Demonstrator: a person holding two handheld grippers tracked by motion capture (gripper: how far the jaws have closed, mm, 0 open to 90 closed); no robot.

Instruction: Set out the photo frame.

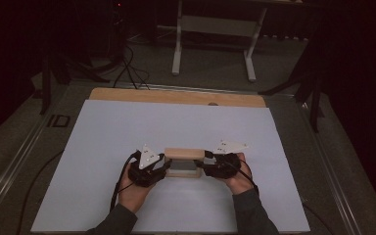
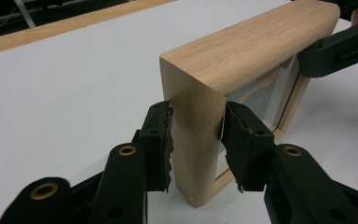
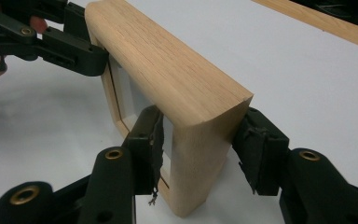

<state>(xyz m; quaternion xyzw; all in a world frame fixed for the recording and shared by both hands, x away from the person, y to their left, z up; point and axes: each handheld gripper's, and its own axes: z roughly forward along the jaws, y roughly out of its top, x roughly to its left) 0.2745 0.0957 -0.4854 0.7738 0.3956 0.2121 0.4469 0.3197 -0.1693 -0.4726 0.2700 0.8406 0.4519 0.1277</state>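
With both sets of tongs, left (image 1: 162,165) and right (image 1: 206,164), clamped on opposite ends of the upright light-oak wooden frame (image 1: 181,153), lifting evenly should keep it level.

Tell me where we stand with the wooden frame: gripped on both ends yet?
Done: the wooden frame stands upright on the white table sheet. In hand: the left gripper and the right gripper each straddle an end post, pads at the wood. Left: it is not yet lifted; its base seems to rest on the sheet.
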